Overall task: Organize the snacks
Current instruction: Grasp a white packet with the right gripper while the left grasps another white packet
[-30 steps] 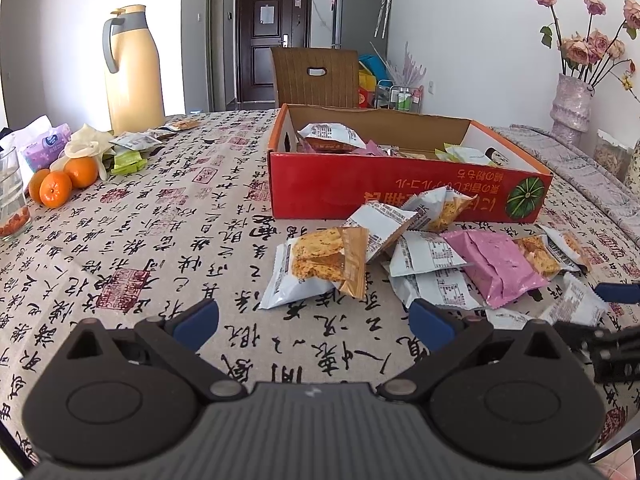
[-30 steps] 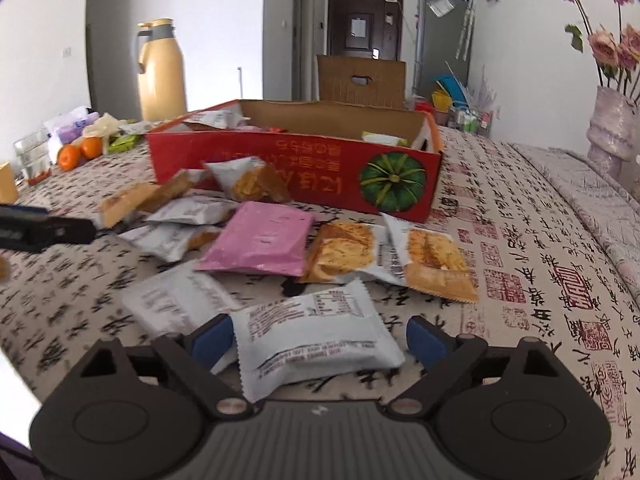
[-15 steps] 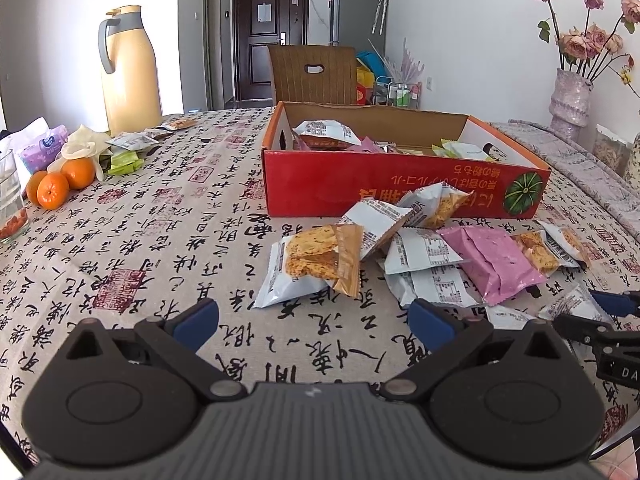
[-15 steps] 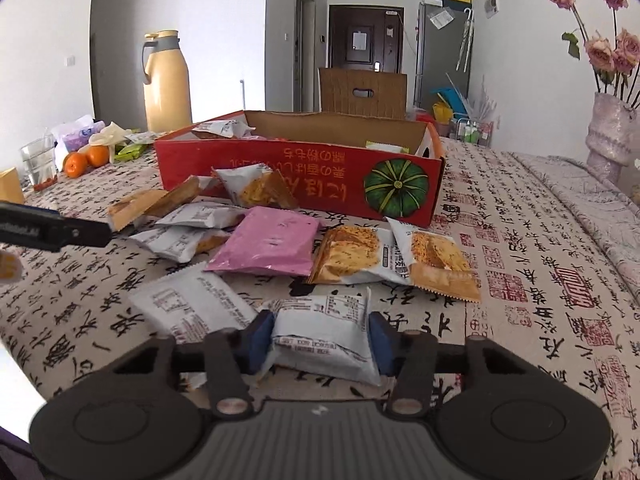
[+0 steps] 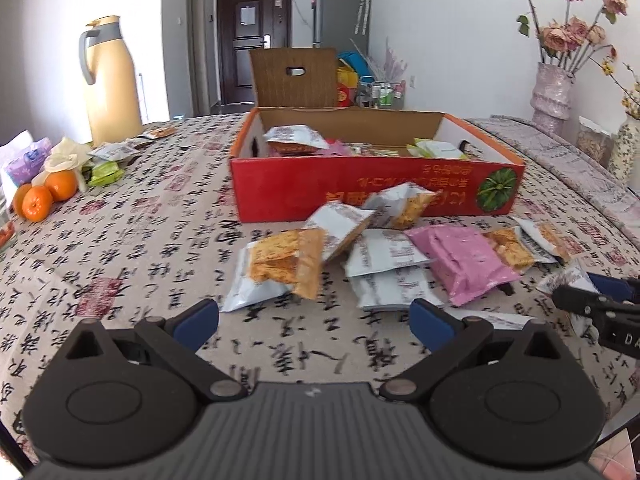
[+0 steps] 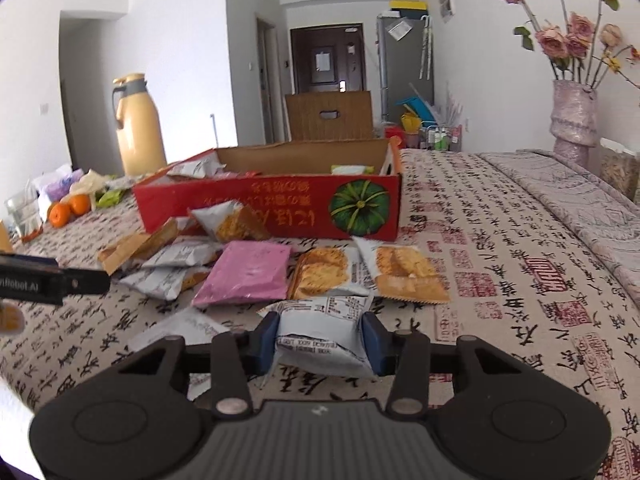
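Observation:
A red cardboard box (image 5: 376,188) (image 6: 280,208) with snack packets inside stands on the patterned tablecloth. Several loose snack packets lie in front of it, among them a pink one (image 5: 464,260) (image 6: 248,272) and an orange-and-white one (image 5: 280,268). My right gripper (image 6: 322,334) is shut on a white snack packet (image 6: 324,328) and holds it just above the table. My left gripper (image 5: 314,320) is open and empty, low over the cloth in front of the pile. The right gripper's tip (image 5: 592,300) shows at the right edge of the left wrist view.
A yellow thermos jug (image 5: 110,80) stands at the back left, with oranges (image 5: 44,196) and small wrappers near it. A vase of dried roses (image 5: 552,92) stands at the back right. A cardboard chair back (image 5: 294,76) rises behind the box.
My right gripper closed on the white packet and lifted it slightly off the table. My left gripper stayed open and shifted a little toward the pile.

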